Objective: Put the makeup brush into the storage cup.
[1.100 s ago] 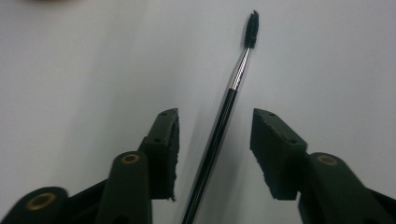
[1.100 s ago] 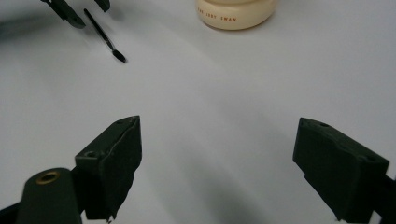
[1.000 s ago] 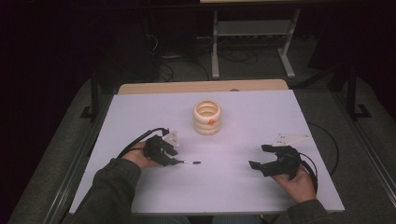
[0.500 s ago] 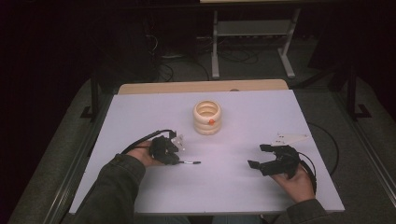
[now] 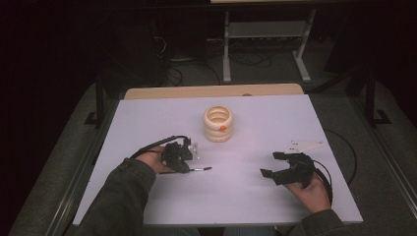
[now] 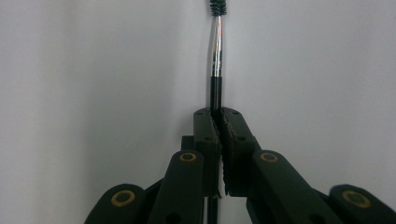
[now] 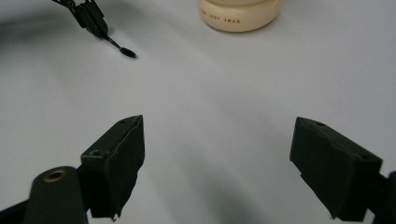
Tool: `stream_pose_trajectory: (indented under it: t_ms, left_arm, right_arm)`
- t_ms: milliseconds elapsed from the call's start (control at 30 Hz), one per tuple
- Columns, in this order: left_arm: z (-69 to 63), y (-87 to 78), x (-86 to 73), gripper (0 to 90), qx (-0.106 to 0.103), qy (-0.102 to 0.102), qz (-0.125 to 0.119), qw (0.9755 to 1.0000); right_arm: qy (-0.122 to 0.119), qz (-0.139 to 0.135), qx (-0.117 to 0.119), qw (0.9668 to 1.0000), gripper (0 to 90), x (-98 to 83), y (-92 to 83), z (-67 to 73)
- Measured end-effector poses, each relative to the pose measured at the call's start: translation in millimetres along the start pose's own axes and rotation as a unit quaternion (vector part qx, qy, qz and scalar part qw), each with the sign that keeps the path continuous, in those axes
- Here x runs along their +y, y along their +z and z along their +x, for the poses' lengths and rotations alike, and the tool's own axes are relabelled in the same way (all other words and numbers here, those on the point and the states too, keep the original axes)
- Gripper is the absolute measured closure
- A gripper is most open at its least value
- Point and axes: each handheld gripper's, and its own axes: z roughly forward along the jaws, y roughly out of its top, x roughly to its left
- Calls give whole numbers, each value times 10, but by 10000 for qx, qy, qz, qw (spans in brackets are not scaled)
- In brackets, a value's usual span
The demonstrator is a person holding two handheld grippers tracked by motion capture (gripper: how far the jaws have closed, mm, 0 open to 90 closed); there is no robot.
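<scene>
A thin brush (image 6: 217,51) with a silver stem and a black bristled tip lies level over the white table (image 5: 275,118). My left gripper (image 6: 218,116) is shut on its black handle, and its jaws have just been closing onto it. In the high view the left gripper (image 5: 188,166) sits left of centre with the brush (image 5: 204,168) pointing right. My right gripper (image 5: 271,164) rests at the right, open, with nothing between its jaws (image 7: 217,158). The right gripper view also shows the left gripper (image 7: 91,18) and the brush tip (image 7: 126,51) farther off.
A cream ringed container (image 5: 218,123) with an orange mark stands at the table's middle, beyond both grippers; its base with red lettering is in the right gripper view (image 7: 240,14). A tan board (image 5: 211,91) lines the far edge. Dark floor and a metal stand lie beyond.
The left hand has edged slightly to the right around the brush, which stays in place on the table. The right hand and the container have not moved.
</scene>
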Motion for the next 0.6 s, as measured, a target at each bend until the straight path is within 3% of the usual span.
stream_pose_trajectory:
  t_ms: [100,167,300,400,567,600]
  left_arm:
    - [5,-6,-11,861,15,-26,2,10000]
    - [11,-58,-64,861,-40,-163,-247,9996]
    - [-7,-109,-97,862,-21,-174,-322,9993]
    - [-63,-202,-135,861,-82,-226,-656,9976]
    - [-125,-248,-191,861,-179,-257,-920,9953]
    - [-141,-262,-218,861,-245,-332,-1068,9934]
  right_arm:
    - [5,4,3,10000,170,0,1,0]
    - [6,1,4,10000,170,0,2,-1]
    - [39,1,18,10000,170,-1,1,-3]
    - [84,-36,66,9999,170,3,-3,14]
    - [90,-33,190,9998,169,17,7,40]
    - [90,-33,190,9998,169,17,7,40]
